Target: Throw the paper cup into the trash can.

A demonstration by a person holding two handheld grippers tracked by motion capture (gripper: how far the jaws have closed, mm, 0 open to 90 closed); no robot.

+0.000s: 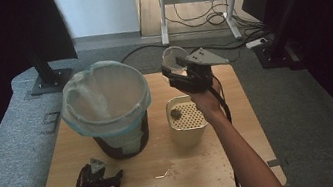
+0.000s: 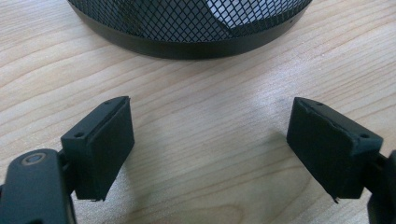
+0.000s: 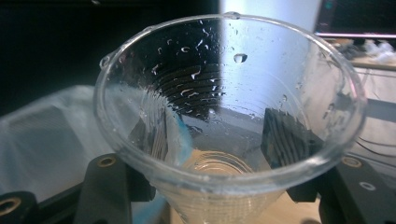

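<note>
My right gripper (image 1: 175, 73) is raised above the back of the table, shut on a clear plastic cup (image 1: 172, 55). In the right gripper view the cup (image 3: 229, 121) is wet with droplets, its mouth facing the camera, both jaws pressed on its sides. Below and in front of it stands a cream container with a perforated top (image 1: 187, 119) and a small dark lump on it. A black mesh bin with a clear liner (image 1: 107, 108) stands at the left. My left gripper (image 1: 108, 176) rests open on the table by the bin's base (image 2: 187, 28), nothing between its pads (image 2: 109, 144).
The wooden table (image 1: 168, 179) has small crumbs near its front middle. A desk frame with cables (image 1: 197, 12) stands on the floor behind. Black stand bases sit at the back left (image 1: 51, 79) and back right.
</note>
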